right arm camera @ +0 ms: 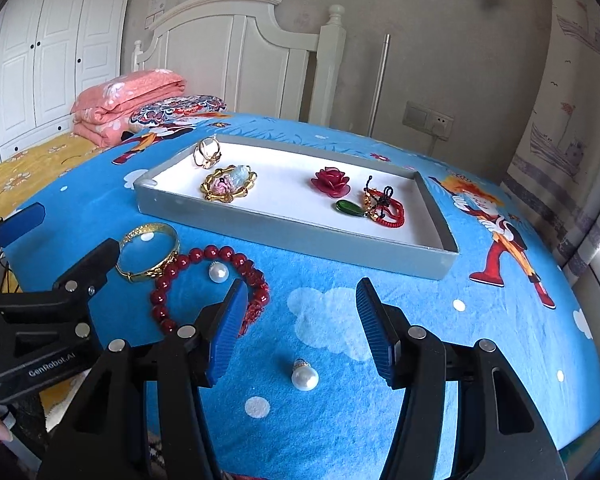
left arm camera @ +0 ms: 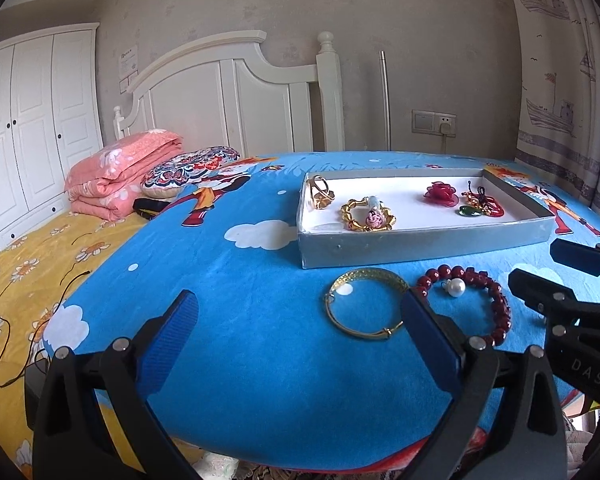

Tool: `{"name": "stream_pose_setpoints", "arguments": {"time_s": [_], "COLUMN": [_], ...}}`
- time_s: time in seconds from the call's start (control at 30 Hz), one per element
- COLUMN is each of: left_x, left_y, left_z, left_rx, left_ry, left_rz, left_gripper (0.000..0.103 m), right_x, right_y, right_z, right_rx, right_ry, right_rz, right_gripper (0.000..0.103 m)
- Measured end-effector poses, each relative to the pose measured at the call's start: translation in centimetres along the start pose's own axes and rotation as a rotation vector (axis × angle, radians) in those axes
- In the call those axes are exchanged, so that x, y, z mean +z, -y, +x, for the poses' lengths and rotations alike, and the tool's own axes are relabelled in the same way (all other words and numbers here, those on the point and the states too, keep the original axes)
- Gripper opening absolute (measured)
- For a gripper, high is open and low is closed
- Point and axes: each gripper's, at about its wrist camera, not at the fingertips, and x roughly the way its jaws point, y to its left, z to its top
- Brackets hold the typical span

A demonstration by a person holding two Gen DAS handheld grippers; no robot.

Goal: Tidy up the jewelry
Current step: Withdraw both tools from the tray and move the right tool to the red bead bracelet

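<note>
A grey tray (left arm camera: 420, 246) (right arm camera: 284, 232) with a white floor lies on the blue cloth. It holds a gold ring (right arm camera: 207, 153), a gold beaded bracelet (right arm camera: 228, 185), a red flower (right arm camera: 331, 181), a green stone (right arm camera: 347, 207) and a red cord charm (right arm camera: 384, 208). In front of it lie a gold bangle (left arm camera: 364, 306) (right arm camera: 150, 252), a red bead bracelet (left arm camera: 480, 300) (right arm camera: 204, 292) with a pearl (left arm camera: 456, 287) (right arm camera: 219, 272) inside it, and a second pearl (right arm camera: 305, 376). My left gripper (left arm camera: 300, 340) is open and empty, left of the bangle. My right gripper (right arm camera: 300, 332) is open and empty, just above the second pearl.
The blue cartoon cloth (right arm camera: 500, 320) covers a table beside a bed with a yellow sheet (left arm camera: 28, 264), a pink folded quilt (left arm camera: 120, 176) and a patterned pillow (left arm camera: 188, 168). A white headboard, a wardrobe and a curtain stand behind.
</note>
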Motion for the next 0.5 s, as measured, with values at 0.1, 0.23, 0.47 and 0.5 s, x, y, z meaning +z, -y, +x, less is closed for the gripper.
{"name": "stream_pose_setpoints", "arguments": {"time_s": [0.1,0.23,0.47,0.5], "left_x": [-0.12,-0.34,-0.51,-0.54], "left_y": [-0.23,-0.46,-0.92,-0.93], "left_z": [0.59,0.8,1.08,1.11], "left_rx": [-0.002,-0.008,-0.013,-0.013], "left_ry": [-0.019,-0.029,-0.033,-0.033], "left_rz": [-0.013,-0.019,-0.044,-0.043], "left_gripper": [0.098,0.098,0.098,0.098], "right_x": [-0.25,-0.48,-0.5,-0.46], "right_y": [0.38,0.8,0.62,0.47], "right_z": [0.32,0.36,0.63,0.59], "right_rx": [0.023,0.061,0.057,0.055], "right_ry": [-0.014,-0.021,-0.03,-0.029], "right_rz": [0.021,0.052,0.055,0.051], "right_gripper": [0.055,0.055,0.055,0.055]}}
